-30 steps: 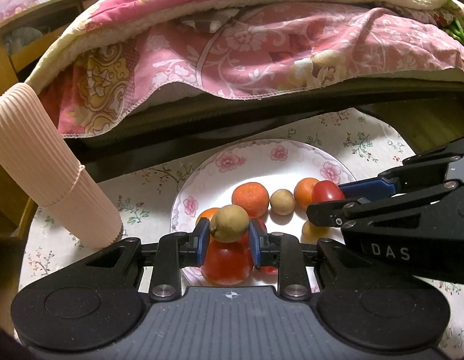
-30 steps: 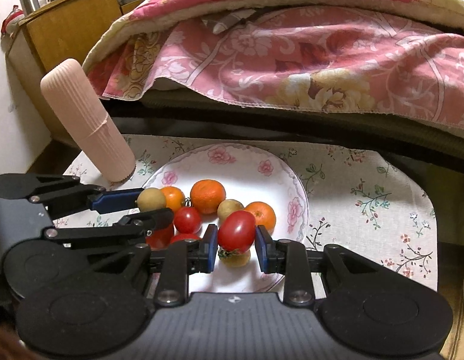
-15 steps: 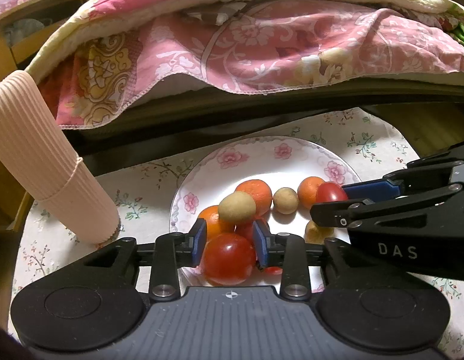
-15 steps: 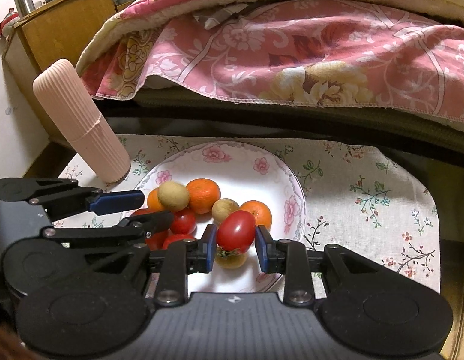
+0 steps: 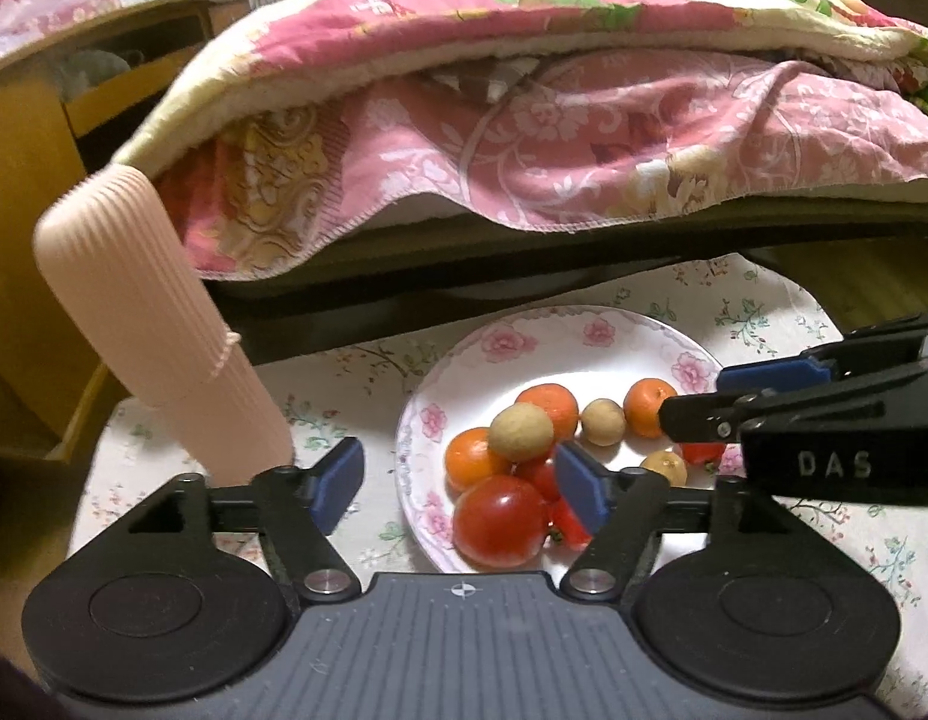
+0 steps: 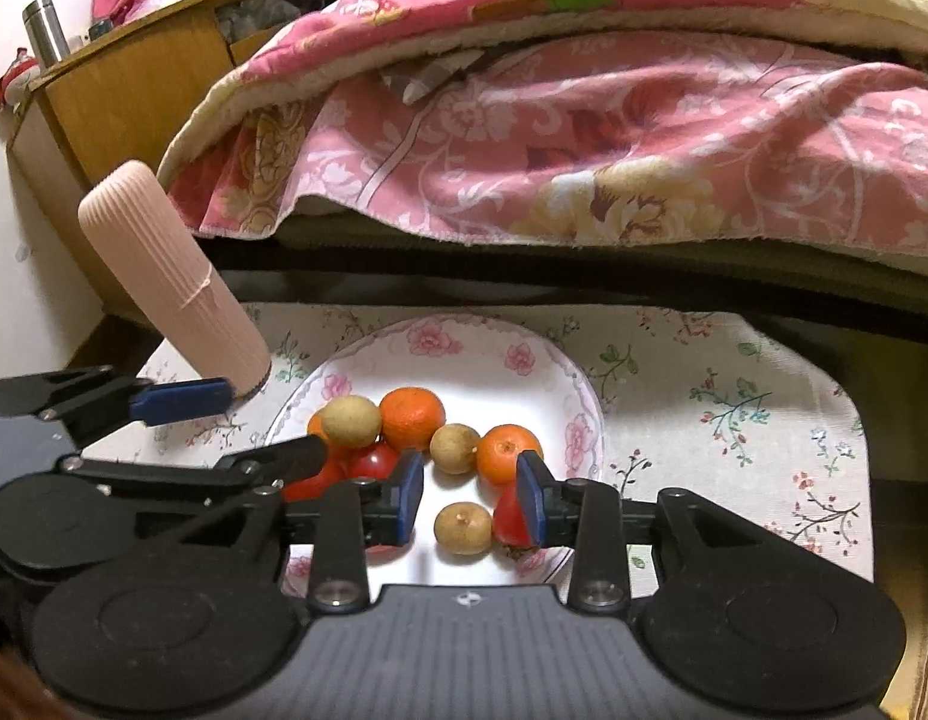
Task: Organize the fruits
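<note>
Quilt: the pink floral quilt [image 6: 583, 138] hangs over the bed edge behind the table; no part in the task
Tablecloth: the flowered tablecloth [image 6: 733, 396] bears everything; the ribbed pink roll [image 5: 152, 324] stands tilted just beside the plate on its left
Plate: the floral plate [image 6: 464, 342] holds all the fruit; none lies on the cloth
Left gripper: the left gripper [image 5: 458, 483] stands wide apart and holds nothing; a second ago it clamped a tan fruit, half a second ago it had let go; it now hangs at the near left rim
Right gripper: the right gripper [image 6: 469, 495] is spread too and empty; until half a second ago it pinched a red tomato; both drops look finished, so I judge the gathering close to done
Large tomato: the large tomato [image 5: 499, 521] sits nearest the left gripper; glossy, smooth
Oranges: three in view; the rear orange [image 6: 413, 418] is dimpled and bright
Released tomato: the released tomato [image 6: 508, 519] lies against the right finger, partly hidden
Tan fruits: the just-dropped tan fruit [image 5: 522, 433] rests on top of the pile, matte and round, likely to roll; two more lie apart on bare plate
</note>
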Available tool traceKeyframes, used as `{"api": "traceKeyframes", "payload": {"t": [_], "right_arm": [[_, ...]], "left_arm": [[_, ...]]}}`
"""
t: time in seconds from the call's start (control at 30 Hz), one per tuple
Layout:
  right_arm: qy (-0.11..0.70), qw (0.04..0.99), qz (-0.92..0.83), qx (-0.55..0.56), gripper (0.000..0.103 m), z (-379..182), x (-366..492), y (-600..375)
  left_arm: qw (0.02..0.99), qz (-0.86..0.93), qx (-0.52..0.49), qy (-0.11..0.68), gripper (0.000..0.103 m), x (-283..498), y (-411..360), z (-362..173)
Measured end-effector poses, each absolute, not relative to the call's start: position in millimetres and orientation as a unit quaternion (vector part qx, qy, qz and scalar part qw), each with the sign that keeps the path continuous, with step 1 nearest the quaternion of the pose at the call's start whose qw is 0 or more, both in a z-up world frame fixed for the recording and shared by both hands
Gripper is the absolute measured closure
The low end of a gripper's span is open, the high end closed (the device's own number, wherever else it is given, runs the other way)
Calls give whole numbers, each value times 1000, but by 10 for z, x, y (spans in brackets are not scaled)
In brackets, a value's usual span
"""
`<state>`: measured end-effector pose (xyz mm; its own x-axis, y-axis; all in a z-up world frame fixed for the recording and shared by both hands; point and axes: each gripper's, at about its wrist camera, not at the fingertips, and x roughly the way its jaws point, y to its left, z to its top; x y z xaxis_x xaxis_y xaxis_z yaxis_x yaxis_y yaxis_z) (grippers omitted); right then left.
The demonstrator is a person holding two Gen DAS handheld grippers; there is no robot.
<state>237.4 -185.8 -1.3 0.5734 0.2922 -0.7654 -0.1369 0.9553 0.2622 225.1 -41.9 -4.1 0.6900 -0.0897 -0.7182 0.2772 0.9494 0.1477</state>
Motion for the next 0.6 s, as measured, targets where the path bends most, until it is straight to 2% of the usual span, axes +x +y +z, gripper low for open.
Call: {"api": "traceKeyframes", "payload": {"t": [0.27,0.37,0.6], "right_arm": [[440,887,114,77,67,84,2211,-1849],[440,888,110,79,67,144,2093,-1877],[435,890,104,91,67,314,1746,-1902]], "left_arm": [[918,-74,126,368,11,1995,-412,81],[921,-53,127,365,0,1877,-388,112],[921,-38,101,374,0,1550,-316,141]]}}
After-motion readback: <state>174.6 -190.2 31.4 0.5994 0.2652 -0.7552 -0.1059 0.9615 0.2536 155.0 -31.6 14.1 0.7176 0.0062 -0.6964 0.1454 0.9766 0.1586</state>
